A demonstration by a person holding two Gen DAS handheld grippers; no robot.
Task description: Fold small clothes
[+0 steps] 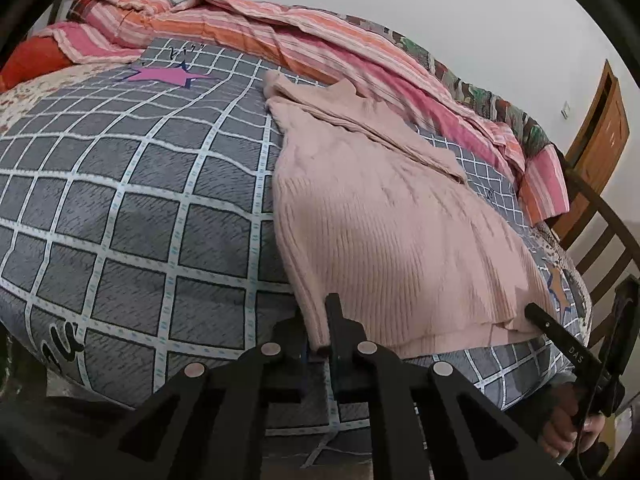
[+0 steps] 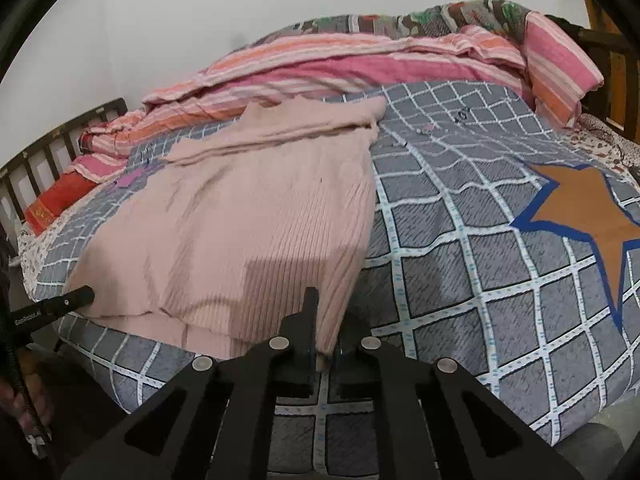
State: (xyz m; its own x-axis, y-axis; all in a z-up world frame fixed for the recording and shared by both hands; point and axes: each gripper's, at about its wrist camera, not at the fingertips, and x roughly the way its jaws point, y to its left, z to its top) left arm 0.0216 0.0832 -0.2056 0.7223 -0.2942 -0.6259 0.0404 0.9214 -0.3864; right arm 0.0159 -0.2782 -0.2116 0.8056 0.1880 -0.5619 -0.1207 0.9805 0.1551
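In the left wrist view, the grey checked cover (image 1: 132, 184) lies flat and bare across the left and middle of the frame, so there is room to pass there. The pink sweater (image 1: 384, 216) fills the middle right. A bunched striped quilt (image 1: 304, 40) blocks the top. Wooden bars (image 1: 604, 236) stand at the right edge, just beside the other gripper (image 1: 536, 314)

A pale pink ribbed knit sweater (image 1: 384, 208) lies spread flat on the bed, hem at the near edge, neck at the far end. Its sleeves are folded across the chest at the far end. The two near hem corners are pinched and lifted slightly, and the near hem sags between them.
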